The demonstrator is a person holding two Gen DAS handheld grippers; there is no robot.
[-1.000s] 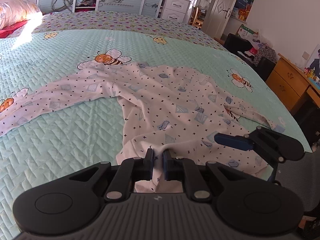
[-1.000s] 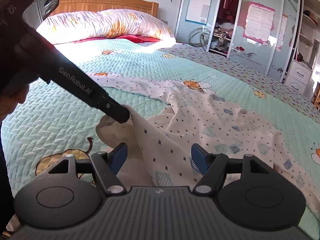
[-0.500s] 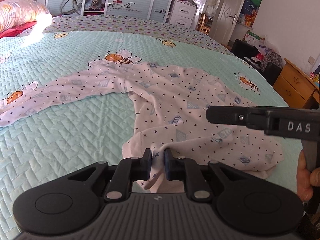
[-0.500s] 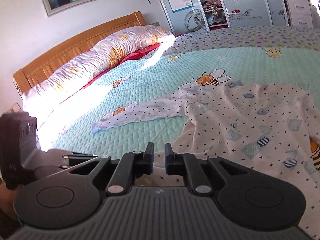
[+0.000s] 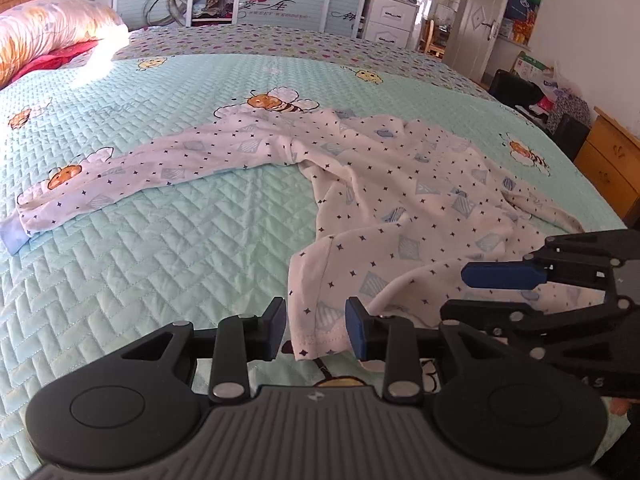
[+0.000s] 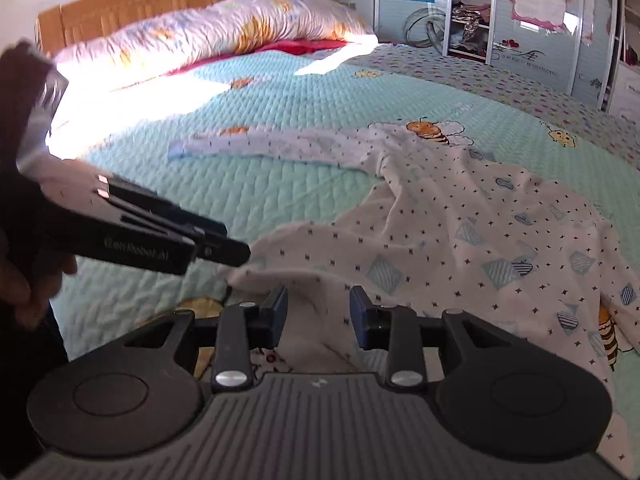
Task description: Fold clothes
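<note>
Mint-green quilted bedspread (image 5: 168,280) carries one white star-print long-sleeved top (image 5: 400,200), spread flat. Two grippers: left gripper (image 5: 316,328) and right gripper (image 6: 318,316) both gape, hem between each pair of fingers, ungripped.

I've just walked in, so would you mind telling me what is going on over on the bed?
A person is folding a white patterned garment spread on the green bedspread, using a handheld gripper in each hand. Both the left gripper and the right gripper are open, straddling the near hem without clamping it. One long sleeve lies stretched out toward the pillow.
</note>
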